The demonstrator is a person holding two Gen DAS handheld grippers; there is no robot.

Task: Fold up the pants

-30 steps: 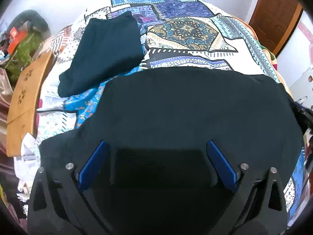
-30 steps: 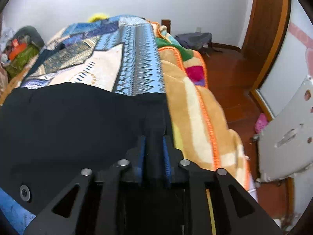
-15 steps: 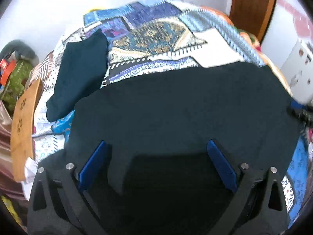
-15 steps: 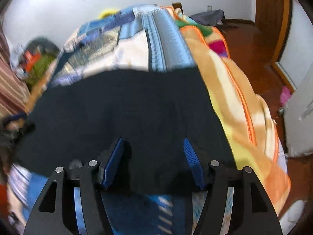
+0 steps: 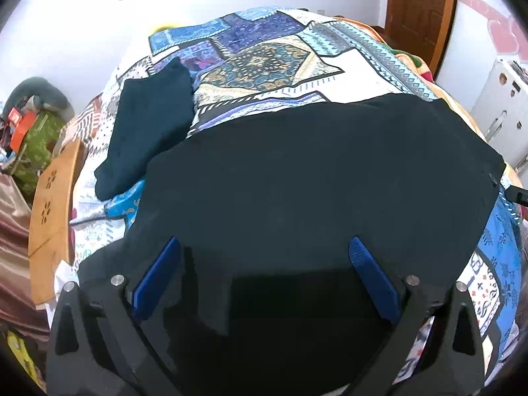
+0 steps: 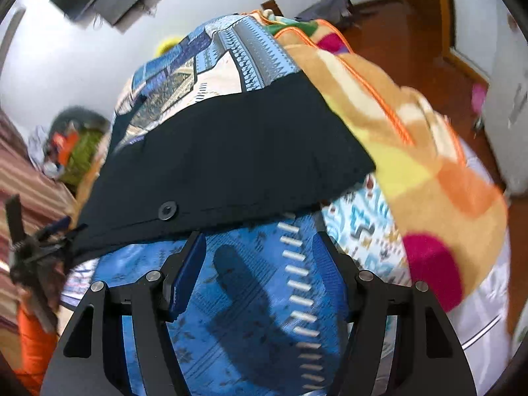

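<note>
The black pants (image 5: 313, 178) lie spread flat across the patterned bedspread (image 5: 270, 59). My left gripper (image 5: 264, 264) is open and hovers just over the near part of the pants, blue pads wide apart, gripping nothing. In the right wrist view the pants (image 6: 224, 158) show a button (image 6: 167, 210) near their front edge. My right gripper (image 6: 260, 264) is open and empty, drawn back over the blue bedspread (image 6: 250, 313), just short of the pants' edge. The left gripper also shows at the far left of the right wrist view (image 6: 29, 247).
A second dark folded garment (image 5: 148, 125) lies at the bed's far left. A wooden board (image 5: 52, 211) runs along the bed's left side. An orange blanket (image 6: 412, 138) hangs over the right edge. A door (image 5: 419, 6) and a white appliance (image 5: 498, 112) stand at the right.
My right gripper has let go of the pants' edge, opened and pulled back off the fabric. My left gripper stays open and has lifted back a little; the pants now lie flat.
</note>
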